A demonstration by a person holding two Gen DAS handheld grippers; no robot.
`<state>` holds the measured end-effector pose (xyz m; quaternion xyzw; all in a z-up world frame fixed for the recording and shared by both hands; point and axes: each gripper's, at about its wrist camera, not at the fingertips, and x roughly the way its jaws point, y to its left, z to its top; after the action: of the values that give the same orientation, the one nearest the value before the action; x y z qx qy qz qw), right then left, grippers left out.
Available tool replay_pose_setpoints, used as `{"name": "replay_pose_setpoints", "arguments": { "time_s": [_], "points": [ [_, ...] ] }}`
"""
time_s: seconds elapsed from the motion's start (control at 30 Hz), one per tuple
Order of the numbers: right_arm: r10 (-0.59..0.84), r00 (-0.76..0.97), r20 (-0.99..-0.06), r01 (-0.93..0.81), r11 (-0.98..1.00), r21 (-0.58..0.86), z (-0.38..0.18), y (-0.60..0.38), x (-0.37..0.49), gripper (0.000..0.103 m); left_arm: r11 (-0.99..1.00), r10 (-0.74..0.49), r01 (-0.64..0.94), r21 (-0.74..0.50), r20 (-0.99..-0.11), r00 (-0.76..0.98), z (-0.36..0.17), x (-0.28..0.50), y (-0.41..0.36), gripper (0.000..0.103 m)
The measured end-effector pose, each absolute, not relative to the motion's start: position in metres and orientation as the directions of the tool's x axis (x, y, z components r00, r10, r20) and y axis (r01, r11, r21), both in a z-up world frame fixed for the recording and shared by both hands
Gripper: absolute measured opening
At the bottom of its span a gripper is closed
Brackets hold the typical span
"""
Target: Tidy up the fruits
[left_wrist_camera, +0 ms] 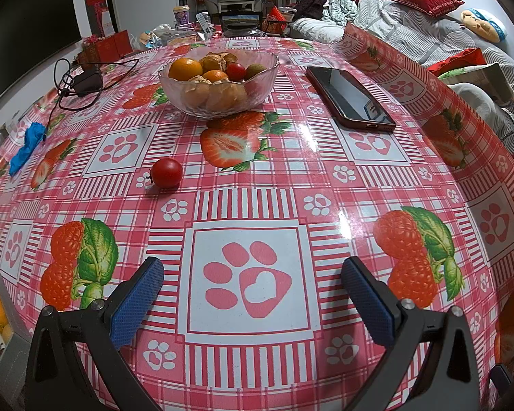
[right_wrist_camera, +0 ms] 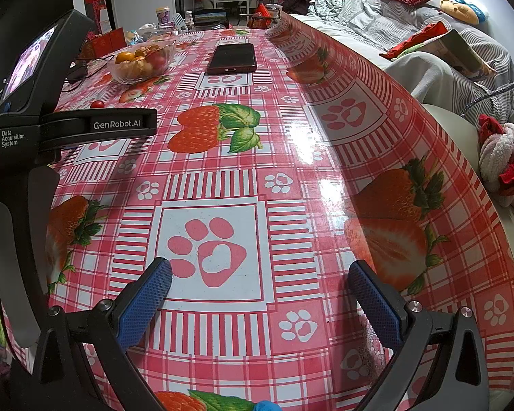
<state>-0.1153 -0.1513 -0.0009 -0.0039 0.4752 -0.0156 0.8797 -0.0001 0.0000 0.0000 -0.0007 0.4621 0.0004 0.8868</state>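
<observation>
Fruit fills the clear ribbed glass bowl (left_wrist_camera: 218,82) at the far middle of the table with the glossy red-and-white checked cloth (left_wrist_camera: 325,178): oranges, peeled mandarins, a green kiwi and a cherry tomato, while one small round red cherry tomato (left_wrist_camera: 167,172) lies alone on the cloth, well in front of the bowl and to its left. A dark phone in a maroon case (left_wrist_camera: 349,97) lies flat to the right of the bowl, a black charger with its coiled cable (left_wrist_camera: 85,84) to the left. Both claws, the left gripper (left_wrist_camera: 252,286) and the right gripper (right_wrist_camera: 258,289), hover over the cloth with blue-padded jaws spread wide and nothing between them.
</observation>
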Motion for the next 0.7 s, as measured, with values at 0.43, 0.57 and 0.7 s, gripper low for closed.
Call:
{"name": "replay_pose_setpoints", "arguments": {
  "time_s": [0.43, 0.57, 0.7],
  "points": [
    [-0.031, 0.547, -0.836, 0.023, 0.999, -0.022, 0.0004, -0.1513, -0.1138, 0.103, 1.0, 0.0, -0.001, -0.001, -0.82, 0.573, -0.0001, -0.0001, 0.0, 0.103],
    [-0.031, 0.549, -0.835, 0.023, 1.0, -0.022, 0.0003, -0.1512, -0.1141, 0.103, 1.0, 0.0, -0.001, -0.001, -0.82, 0.573, -0.0001, -0.0001, 0.0, 0.103],
    [-0.031, 0.549, -0.835, 0.023, 0.999, -0.022, 0.0003, -0.1512, -0.1139, 0.103, 1.0, 0.0, -0.001, -0.001, -0.82, 0.573, -0.0001, -0.0001, 0.0, 0.103]
  ]
}}
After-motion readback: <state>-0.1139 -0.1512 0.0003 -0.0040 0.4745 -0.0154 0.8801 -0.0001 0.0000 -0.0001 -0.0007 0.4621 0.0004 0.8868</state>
